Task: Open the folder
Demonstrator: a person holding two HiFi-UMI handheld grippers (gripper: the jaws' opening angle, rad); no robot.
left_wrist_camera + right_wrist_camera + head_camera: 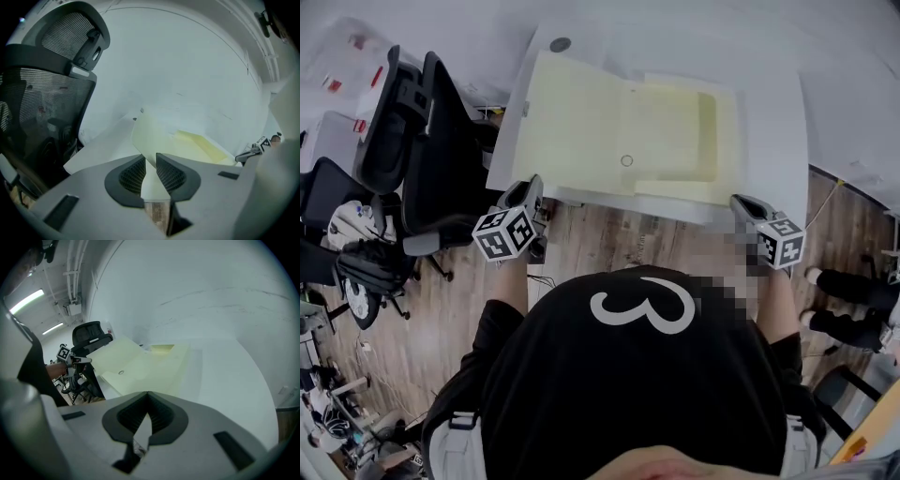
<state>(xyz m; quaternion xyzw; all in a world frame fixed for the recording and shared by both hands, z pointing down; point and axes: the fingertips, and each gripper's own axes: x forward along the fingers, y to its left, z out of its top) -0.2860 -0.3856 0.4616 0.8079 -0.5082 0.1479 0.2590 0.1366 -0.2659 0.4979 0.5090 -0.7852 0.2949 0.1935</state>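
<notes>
A pale yellow folder (581, 131) lies spread open on the white table (773, 112), its cover flat to the left and an inner pocket to the right. My left gripper (536, 184) is at the cover's near edge by the table's front left. In the left gripper view the jaws (150, 157) stand a little apart, open, with the cover's (154, 136) edge running into the gap. My right gripper (739, 202) rests at the table's front right edge, beside the folder (140, 364). Its jaws (148, 394) are shut on nothing.
Black mesh office chairs (422, 141) stand close to the table's left side, right beside my left gripper (75, 359). A round cable hole (561, 44) sits at the table's far left. Wooden floor lies below the front edge. Bare table top stretches right of the folder.
</notes>
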